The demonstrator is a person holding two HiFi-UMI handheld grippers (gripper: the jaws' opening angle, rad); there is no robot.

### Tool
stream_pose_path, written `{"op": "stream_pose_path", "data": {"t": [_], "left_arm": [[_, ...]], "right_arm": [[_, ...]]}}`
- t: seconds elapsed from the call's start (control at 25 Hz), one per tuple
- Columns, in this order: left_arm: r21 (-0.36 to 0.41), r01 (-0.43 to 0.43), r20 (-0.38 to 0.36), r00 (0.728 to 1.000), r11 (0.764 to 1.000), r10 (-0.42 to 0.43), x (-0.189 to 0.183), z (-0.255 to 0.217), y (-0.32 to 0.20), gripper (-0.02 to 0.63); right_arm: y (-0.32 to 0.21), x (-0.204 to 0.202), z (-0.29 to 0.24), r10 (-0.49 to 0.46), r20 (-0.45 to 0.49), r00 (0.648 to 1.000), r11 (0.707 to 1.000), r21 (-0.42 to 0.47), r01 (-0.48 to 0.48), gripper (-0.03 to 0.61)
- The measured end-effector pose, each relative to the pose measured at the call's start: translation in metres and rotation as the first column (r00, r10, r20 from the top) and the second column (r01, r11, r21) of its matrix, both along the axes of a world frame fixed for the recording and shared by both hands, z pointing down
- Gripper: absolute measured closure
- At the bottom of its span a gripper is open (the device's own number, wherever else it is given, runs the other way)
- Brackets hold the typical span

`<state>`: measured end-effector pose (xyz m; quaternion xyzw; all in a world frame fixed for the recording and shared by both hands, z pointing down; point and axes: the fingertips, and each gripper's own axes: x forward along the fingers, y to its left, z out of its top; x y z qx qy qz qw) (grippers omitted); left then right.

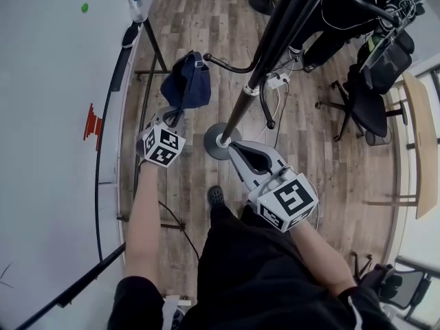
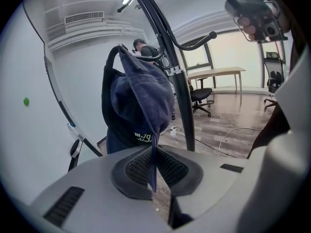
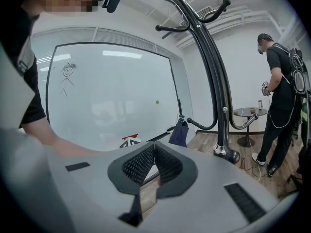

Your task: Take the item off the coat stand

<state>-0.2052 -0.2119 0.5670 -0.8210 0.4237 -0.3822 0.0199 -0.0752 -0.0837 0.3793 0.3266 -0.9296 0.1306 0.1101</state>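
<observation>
A dark blue cap hangs out ahead of my left gripper, left of the black coat stand. In the left gripper view my left gripper is shut on a fold of the cap, which fills the space in front of the stand's pole. The cap's top sits close to the tip of a low hook; I cannot tell whether they touch. My right gripper is low by the stand's round base, shut and empty. The right gripper view shows its pads meeting, and the cap beyond.
A whiteboard wall runs along the left, with a thin black frame leaning by it. An office chair and a desk stand at the right. Another person stands by a small round table. Cables lie near the base.
</observation>
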Motion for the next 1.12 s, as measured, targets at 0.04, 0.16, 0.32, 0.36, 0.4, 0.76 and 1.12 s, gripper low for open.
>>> {"op": "stream_pose_path", "data": {"t": [0.04,0.16,0.32,0.36,0.4,0.76,1.12], "left_arm": [[-0.002,0.007,-0.001,1.000,1.000,-0.007,-0.001,0.000,0.003,0.581],[-0.003,0.032,-0.017,0.999,0.999,-0.032,0.001,-0.003,0.015,0.581],[-0.003,0.077,-0.046,0.996,0.997,-0.077,0.011,-0.011,0.039,0.581],[-0.001,0.093,-0.048,0.995,0.996,-0.093,0.014,-0.014,0.045,0.581],[0.002,0.111,-0.052,0.992,0.994,-0.111,0.016,-0.018,0.052,0.581],[0.027,0.260,-0.114,0.960,0.965,-0.255,0.059,-0.059,0.114,0.581],[0.136,0.391,-0.270,0.899,0.910,-0.345,0.117,-0.132,0.163,0.581]], "right_arm": [[0.001,0.000,0.000,-0.008,0.003,1.000,1.000,0.004,0.008,0.546],[0.002,0.003,-0.001,-0.019,0.014,1.000,1.000,0.005,0.019,0.548],[0.004,0.013,-0.005,-0.045,0.034,0.998,0.999,0.006,0.045,0.546],[0.006,0.016,-0.007,-0.052,0.040,0.998,0.999,0.006,0.052,0.548],[0.007,0.020,-0.008,-0.057,0.046,0.997,0.998,0.004,0.057,0.548],[0.010,0.076,-0.012,-0.097,0.095,0.991,0.995,0.023,0.095,0.548],[0.023,0.134,-0.017,-0.141,0.132,0.981,0.989,0.052,0.135,0.546]]}}
